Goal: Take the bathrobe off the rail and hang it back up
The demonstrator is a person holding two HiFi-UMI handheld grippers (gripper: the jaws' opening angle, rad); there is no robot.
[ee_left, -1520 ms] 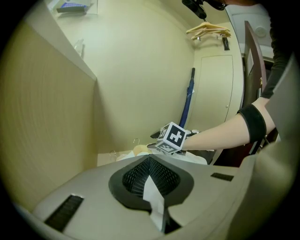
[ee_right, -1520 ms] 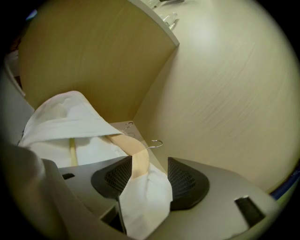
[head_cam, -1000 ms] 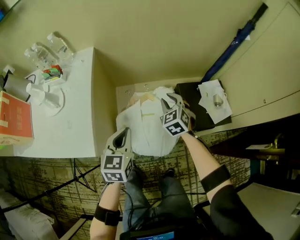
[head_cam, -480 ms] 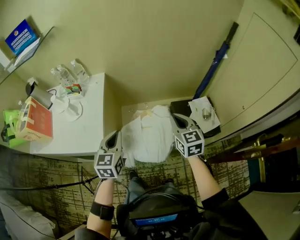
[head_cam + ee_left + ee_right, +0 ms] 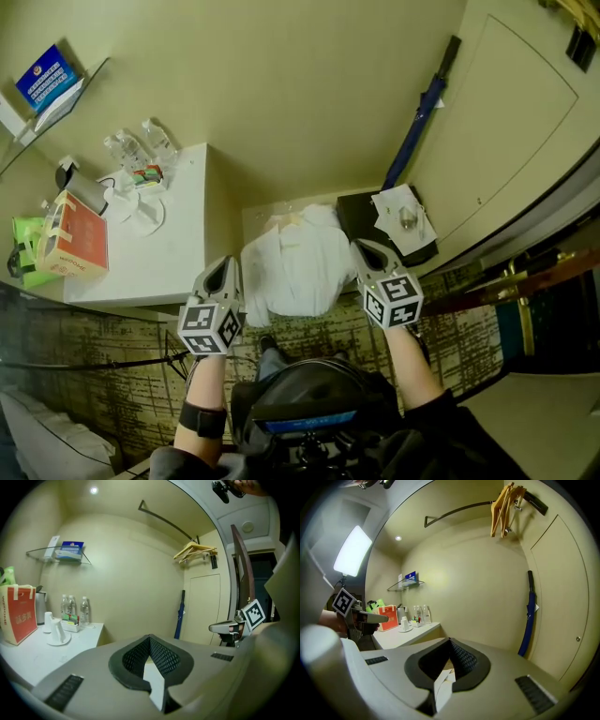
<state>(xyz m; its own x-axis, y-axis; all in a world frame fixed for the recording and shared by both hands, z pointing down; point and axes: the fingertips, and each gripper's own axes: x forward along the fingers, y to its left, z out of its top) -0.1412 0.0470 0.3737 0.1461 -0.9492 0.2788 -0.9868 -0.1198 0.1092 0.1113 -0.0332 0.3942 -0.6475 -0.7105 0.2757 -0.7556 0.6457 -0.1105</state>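
Bathrobe (image 5: 292, 272) hangs spread between left gripper (image 5: 227, 265) and right gripper (image 5: 361, 247), both clamped on its white cloth; a second ago the right one sat over its middle. Print on the red bag (image 5: 70, 246) is unreadable.

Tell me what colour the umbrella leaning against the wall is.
The umbrella is dark blue with a black handle; the right gripper view shows it best.

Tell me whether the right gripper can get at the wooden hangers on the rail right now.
Probably not to grasp them: nothing stands before the hangers high on the rail, but the right gripper is shut on the bathrobe.
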